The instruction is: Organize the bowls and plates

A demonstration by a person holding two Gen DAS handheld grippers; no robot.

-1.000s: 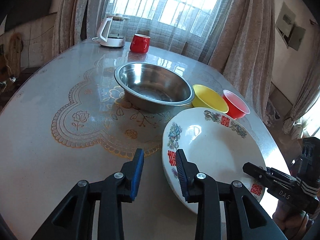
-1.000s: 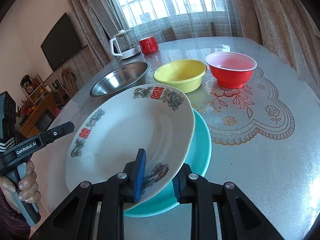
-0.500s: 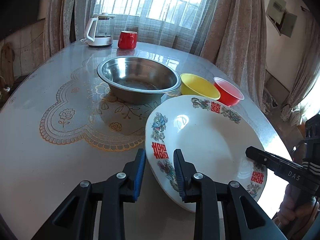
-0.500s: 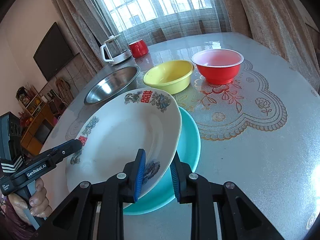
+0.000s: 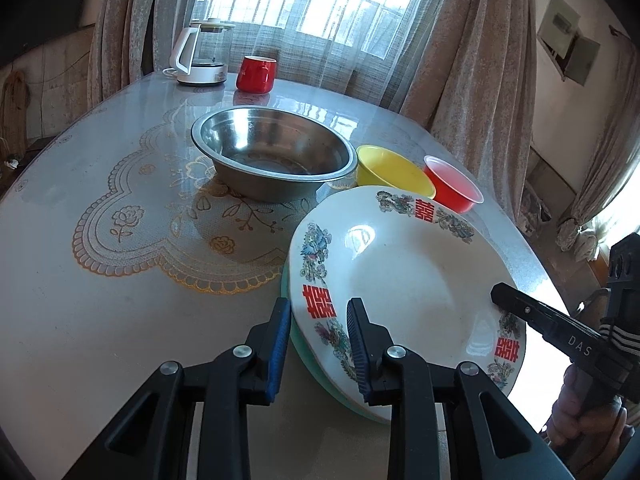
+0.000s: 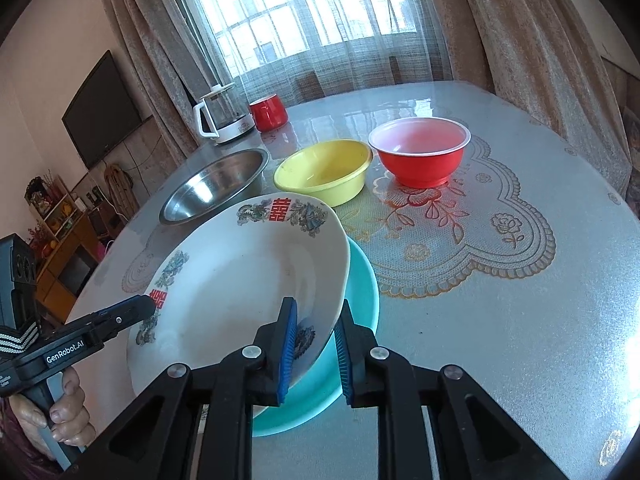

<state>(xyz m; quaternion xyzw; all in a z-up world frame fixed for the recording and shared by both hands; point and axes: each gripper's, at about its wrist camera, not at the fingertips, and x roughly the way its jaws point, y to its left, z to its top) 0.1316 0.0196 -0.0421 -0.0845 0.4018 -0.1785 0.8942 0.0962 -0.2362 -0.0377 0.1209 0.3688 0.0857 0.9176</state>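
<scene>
Left wrist view: the table (image 5: 80,320) is a rounded grey top under a glossy clear cover, with a gold lace-pattern mat (image 5: 160,240) printed with roses at 9 o'clock of the white plate (image 5: 400,280). That plate, edged with red characters and flowers, sits tilted over a teal plate (image 5: 304,354) whose rim shows at its lower left. The left gripper (image 5: 316,344) straddles the plate rims at 6 o'clock, its blue-padded fingers close on either side; I cannot tell whether they press. A steel bowl (image 5: 276,156) stands at 12 o'clock on the mat, a yellow bowl (image 5: 392,172) and a red bowl (image 5: 452,188) just beside it toward 2 o'clock. At the far edge stand a white kettle (image 5: 200,56) and a red mug (image 5: 256,74), backed by sheer and beige curtains (image 5: 460,60) over a barred window.

Right wrist view: the right gripper (image 6: 316,344) has just been closing, and its fingers clamp the white plate's near rim, lifting that side off the teal plate (image 6: 360,292). The left gripper's finger (image 6: 120,316) reaches the plate from 9 o'clock, held by a hand (image 6: 64,412). Beyond, at 12 o'clock, the yellow bowl (image 6: 324,172) and red bowl (image 6: 420,152) stand side by side. A dark television (image 6: 104,108) hangs on the wall at 10 o'clock above a wooden shelf (image 6: 60,240).
</scene>
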